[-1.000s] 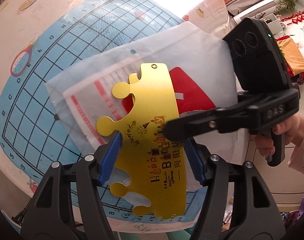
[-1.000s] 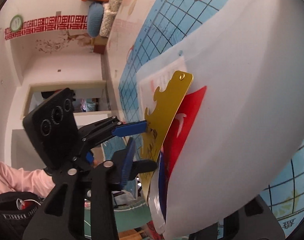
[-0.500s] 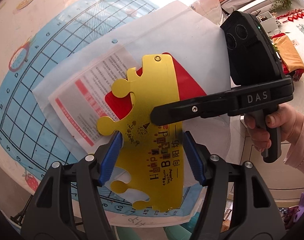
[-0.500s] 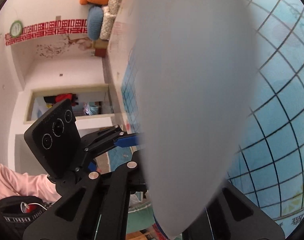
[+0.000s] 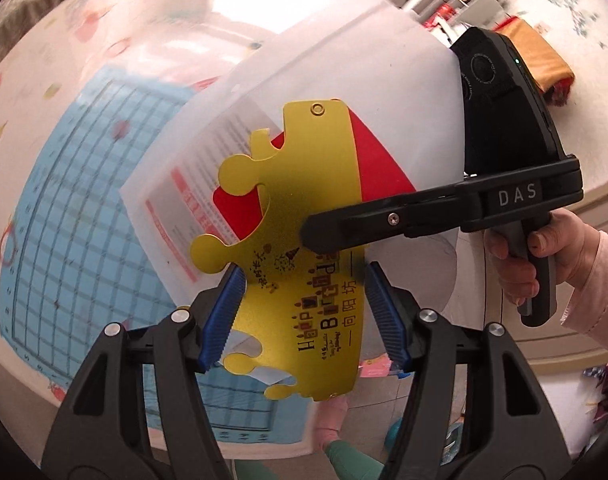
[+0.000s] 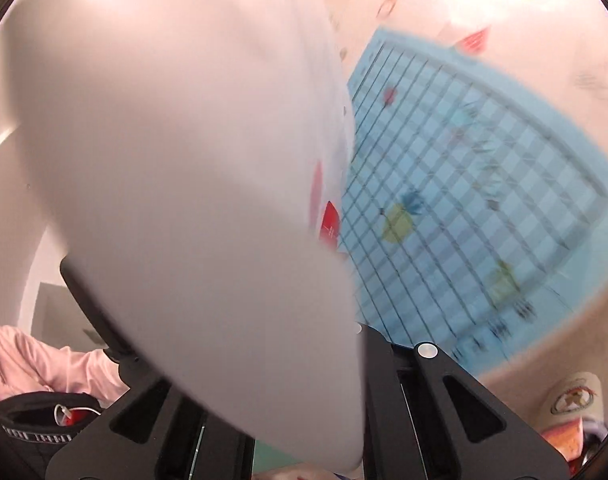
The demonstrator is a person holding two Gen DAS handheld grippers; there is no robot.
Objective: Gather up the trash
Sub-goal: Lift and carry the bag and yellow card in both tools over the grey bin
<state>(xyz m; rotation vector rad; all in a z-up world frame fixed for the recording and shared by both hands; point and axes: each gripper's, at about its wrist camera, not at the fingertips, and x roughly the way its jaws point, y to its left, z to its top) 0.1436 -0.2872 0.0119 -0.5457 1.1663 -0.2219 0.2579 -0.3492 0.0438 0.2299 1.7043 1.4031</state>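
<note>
Setting: we see a bench point(image 5: 36, 92) under a pale printed cloth, with a blue grid mat point(image 5: 76, 208) lying below and beyond our grippers; both are blurred.
Stack: a gold paper crown point(image 5: 304, 240) printed "Happy Birthday" lies on top of a red sheet point(image 5: 379, 172), a printed leaflet point(image 5: 192, 184) and a large white sheet point(image 5: 355, 60); all are lifted clear of the mat.
Right gripper: the right gripper point(image 5: 315, 236) comes in from the right side of the left gripper, its fingers pressed together on the stack's edge, pinching crown and sheets as one bundle.
Left gripper: the left gripper point(image 5: 304, 312) is spread about halfway; its blue pads point(image 5: 224, 316) flank the crown's lower half. We cannot tell whether they press the crown or only stand beside it.
Right view: the white sheet point(image 6: 176, 200) fills most of the picture right in front of the right gripper, hiding its fingertips.
Handling: we judge everything light and thin. The crown looks like glossy card, fairly stiff but easy to crease; the sheets are floppy and will sag or fan out.
Slip risk: we think the smooth layers could slide against each other, so one may drop out of a single pinch.
Where to hold: we would grip across all layers near an edge, away from the crown's scalloped points, with the second gripper steadying the opposite side.
</note>
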